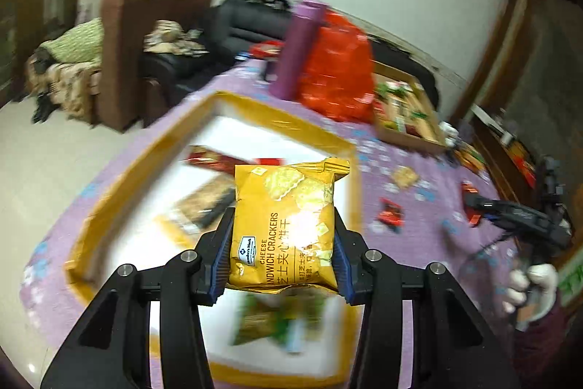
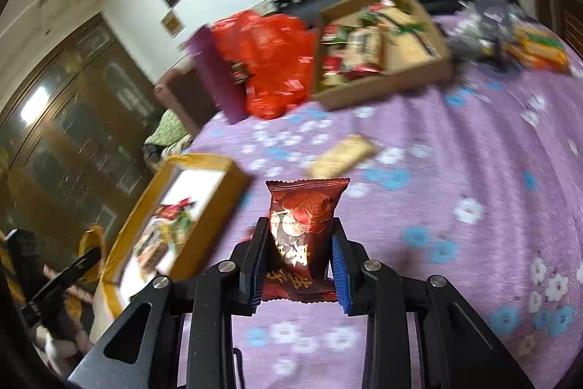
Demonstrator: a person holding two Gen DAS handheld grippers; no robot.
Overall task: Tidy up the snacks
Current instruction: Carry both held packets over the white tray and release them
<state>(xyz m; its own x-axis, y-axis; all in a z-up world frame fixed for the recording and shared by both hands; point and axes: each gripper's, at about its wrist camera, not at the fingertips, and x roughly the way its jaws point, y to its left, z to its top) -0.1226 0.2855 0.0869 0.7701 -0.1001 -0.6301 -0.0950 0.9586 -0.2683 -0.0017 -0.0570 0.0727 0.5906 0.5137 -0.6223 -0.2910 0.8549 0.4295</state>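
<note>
My left gripper (image 1: 282,228) is shut on a yellow pack of cheese sandwich crackers (image 1: 288,210), held above a yellow-rimmed white box (image 1: 280,128) that holds a few snack packs. My right gripper (image 2: 300,236) is shut on a dark red snack packet with a gold rose print (image 2: 304,225), lifted over the purple flowered tablecloth (image 2: 455,170). The same yellow-rimmed box (image 2: 218,166) lies to the left in the right wrist view. The right gripper (image 1: 473,205), held by a white-gloved hand (image 1: 535,283), shows at the right edge of the left wrist view.
A cardboard tray (image 2: 386,86) full of snacks sits at the far side, beside a red plastic bag (image 2: 277,61) and a purple box (image 2: 215,72). A beige cracker pack (image 2: 342,155) and small red packets (image 1: 391,214) lie loose on the cloth. Sofas stand beyond the table.
</note>
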